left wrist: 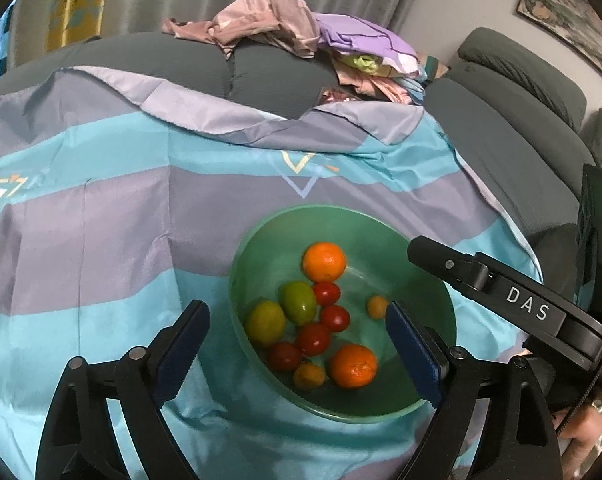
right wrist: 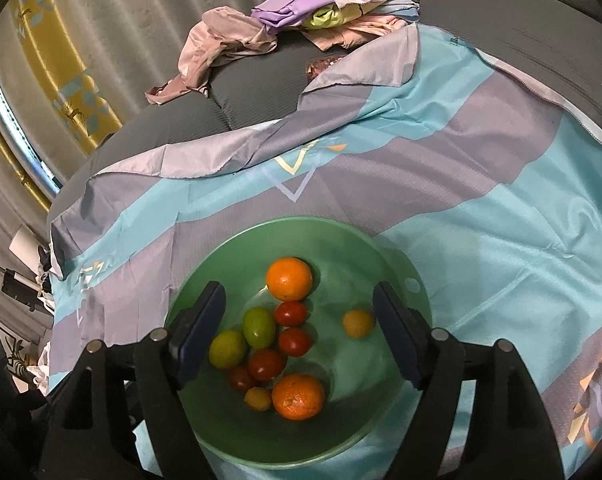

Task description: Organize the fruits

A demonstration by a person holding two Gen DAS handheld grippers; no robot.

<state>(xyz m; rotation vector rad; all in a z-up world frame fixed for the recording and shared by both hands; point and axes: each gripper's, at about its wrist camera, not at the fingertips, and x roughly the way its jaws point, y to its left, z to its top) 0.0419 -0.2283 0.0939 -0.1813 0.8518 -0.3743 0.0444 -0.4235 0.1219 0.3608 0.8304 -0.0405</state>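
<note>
A grey sofa [left wrist: 269, 76] carries a striped blue-and-lilac cloth [left wrist: 101, 232], with crumpled clothes [left wrist: 293, 28] behind. On the cloth sits a green bowl [right wrist: 237, 248] holding oranges [right wrist: 289, 279], green fruits [right wrist: 258, 327], red tomatoes [right wrist: 294, 341]. Left gripper [left wrist: 297, 344] and right gripper [right wrist: 297, 336] hover above, jaws spread, empty.

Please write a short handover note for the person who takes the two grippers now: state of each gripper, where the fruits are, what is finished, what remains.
Left gripper: open, empty, hovering over the near-left side of the green bowl.
Right gripper: open, empty, over the bowl.
Fruits: all visible ones lie in the bowl, which sits on the striped cloth: two oranges, two green fruits, four red tomatoes, two small yellow-orange fruits, one of them apart at the right.
Done: no fruit seen on the cloth.
Left: possibly nothing; check outside the views.
</note>
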